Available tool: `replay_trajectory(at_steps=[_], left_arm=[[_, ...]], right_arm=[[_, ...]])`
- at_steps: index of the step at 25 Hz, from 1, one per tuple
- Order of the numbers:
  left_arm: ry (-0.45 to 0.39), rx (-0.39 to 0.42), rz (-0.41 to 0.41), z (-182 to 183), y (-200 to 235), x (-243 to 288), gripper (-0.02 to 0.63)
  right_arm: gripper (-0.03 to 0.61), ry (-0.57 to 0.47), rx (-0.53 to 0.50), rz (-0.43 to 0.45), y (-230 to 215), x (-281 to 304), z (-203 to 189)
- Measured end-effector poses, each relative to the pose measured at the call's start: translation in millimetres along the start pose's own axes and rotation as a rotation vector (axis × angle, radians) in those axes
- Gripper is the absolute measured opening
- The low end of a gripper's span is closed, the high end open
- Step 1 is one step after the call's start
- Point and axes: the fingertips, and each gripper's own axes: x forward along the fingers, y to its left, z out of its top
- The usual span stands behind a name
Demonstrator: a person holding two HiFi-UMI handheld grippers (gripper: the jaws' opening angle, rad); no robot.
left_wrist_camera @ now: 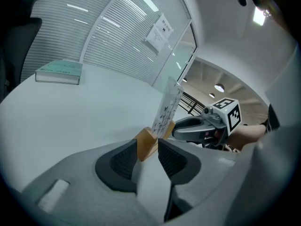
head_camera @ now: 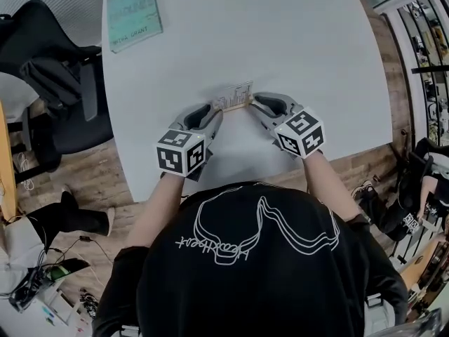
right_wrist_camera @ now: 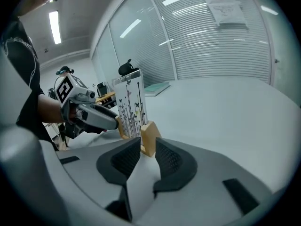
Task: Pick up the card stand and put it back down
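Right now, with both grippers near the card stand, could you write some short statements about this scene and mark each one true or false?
1. The card stand rests on the white table, with the left gripper at one end and the right gripper at the other. True.
2. A teal book lies directly beside the stand. False: the teal book lies apart from it, near the table's far left edge.
3. The left gripper's jaws are pressed together with nothing between them. False: they stand apart, with one end of the wooden base between them.
4. A printed card stands up in the wooden base. True.
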Motion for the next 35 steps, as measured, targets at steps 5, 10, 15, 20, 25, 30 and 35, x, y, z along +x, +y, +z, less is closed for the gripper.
replay_trajectory(at_steps=[5,10,15,20,25,30,35], left_arm=[[0.015,-0.004,-0.018,-1.1,1.6,3.3,0.140],[0.026,-0.007,-0.022,0.4,-3.3,7.6,0.127],[0.027,-0.022,-0.025,0.2,-4.6,6.2,0.123],[0.025,-0.025,-0.008,2.8,-3.1,5.7,0.120],[0.023,-0.022,0.016,4.3,-9.3,-1.0,0.118],[0.019,-0.032,0.044,4.7,-6.4,-5.3,0.115],[0.019,-0.002,0.075,5.4,-15.7,-17.5,0.114]], right_arm=[[0.107,0.001,0.004,-0.006,0.0,8.5,2.8],[0.087,0.000,0.002,-0.021,-2.7,6.8,3.7],[0.084,-0.006,0.016,-0.028,-2.1,5.7,4.7],[0.081,-0.014,0.023,-0.032,-2.1,6.4,7.0],[0.078,-0.023,0.008,-0.030,3.4,-0.5,10.2],[0.077,-0.026,-0.005,-0.014,7.8,1.8,10.8],[0.074,-0.043,-0.011,-0.012,17.8,-6.6,15.0]])
